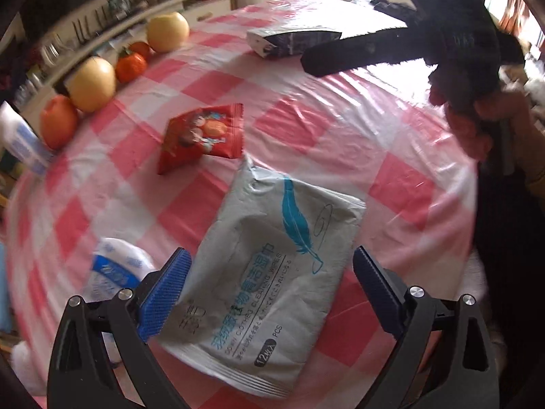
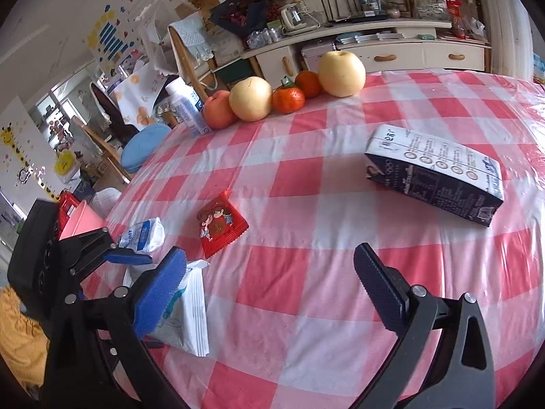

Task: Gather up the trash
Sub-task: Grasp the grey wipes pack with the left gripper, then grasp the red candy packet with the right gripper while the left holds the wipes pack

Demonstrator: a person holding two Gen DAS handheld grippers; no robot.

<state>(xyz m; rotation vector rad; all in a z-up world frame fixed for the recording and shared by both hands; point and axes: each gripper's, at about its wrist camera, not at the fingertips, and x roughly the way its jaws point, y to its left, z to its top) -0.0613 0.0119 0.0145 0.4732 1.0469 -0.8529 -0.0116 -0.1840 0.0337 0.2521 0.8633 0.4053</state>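
Observation:
A grey wet-wipes pack (image 1: 272, 272) with a teal feather print lies flat on the checked tablecloth. My left gripper (image 1: 270, 262) is open, with a blue pad on either side of the pack. Beyond it lies a red snack wrapper (image 1: 201, 136), and a crumpled white-and-blue wrapper (image 1: 115, 269) sits to the left. A dark milk carton (image 1: 289, 42) lies on its side farther off. My right gripper (image 2: 269, 259) is open over bare cloth, holding nothing. From there the carton (image 2: 436, 173) is ahead on the right, the red wrapper (image 2: 221, 225) ahead on the left, and the wipes pack (image 2: 190, 306) beside its left finger.
Two pears, two tangerines and an apple line the table's far edge (image 2: 286, 95), next to a white bottle (image 2: 185, 109). A hand (image 1: 477, 119) holds the right gripper at the table's right side. Chairs and a sideboard (image 2: 391, 56) stand beyond the table.

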